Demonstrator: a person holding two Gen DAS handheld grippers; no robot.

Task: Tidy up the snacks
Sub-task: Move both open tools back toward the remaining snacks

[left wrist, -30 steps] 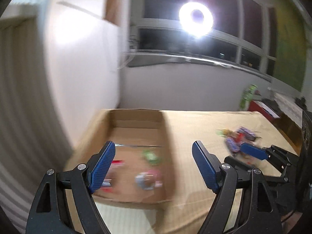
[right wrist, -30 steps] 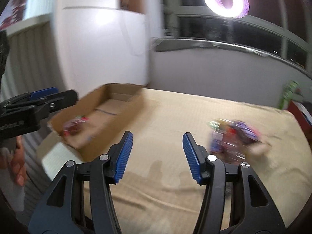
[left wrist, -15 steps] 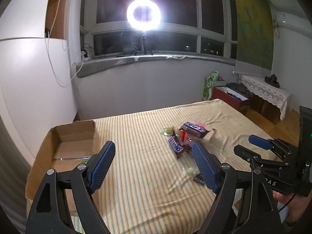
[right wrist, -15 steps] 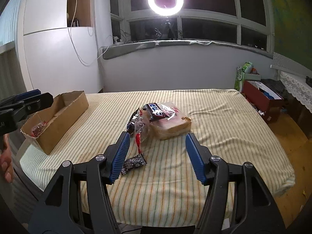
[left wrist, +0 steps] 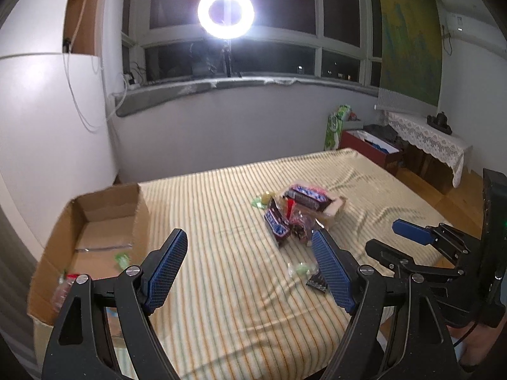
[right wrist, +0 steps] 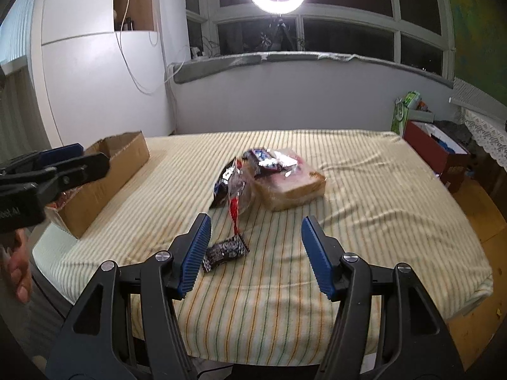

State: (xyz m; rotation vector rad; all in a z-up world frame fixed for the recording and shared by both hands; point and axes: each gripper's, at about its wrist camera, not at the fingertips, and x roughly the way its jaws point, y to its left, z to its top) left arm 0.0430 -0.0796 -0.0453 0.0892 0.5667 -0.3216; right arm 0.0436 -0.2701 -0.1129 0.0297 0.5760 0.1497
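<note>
Crinkly foil snack wrappers [right wrist: 253, 171] heaped on striped cloth [right wrist: 364, 190]; rectangular cardboard box [left wrist: 95, 221] beside.

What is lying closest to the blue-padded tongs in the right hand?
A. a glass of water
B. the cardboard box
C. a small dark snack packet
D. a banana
C: a small dark snack packet lies on the striped cloth by the right gripper's left finger.

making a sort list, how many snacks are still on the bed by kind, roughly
bread pack: 1
dark loose bar: 1
green candies: 2
blue-wrapped bars: 2
clear bag with red: 1
total: 7, though the pile is blurred and may hide more
</note>
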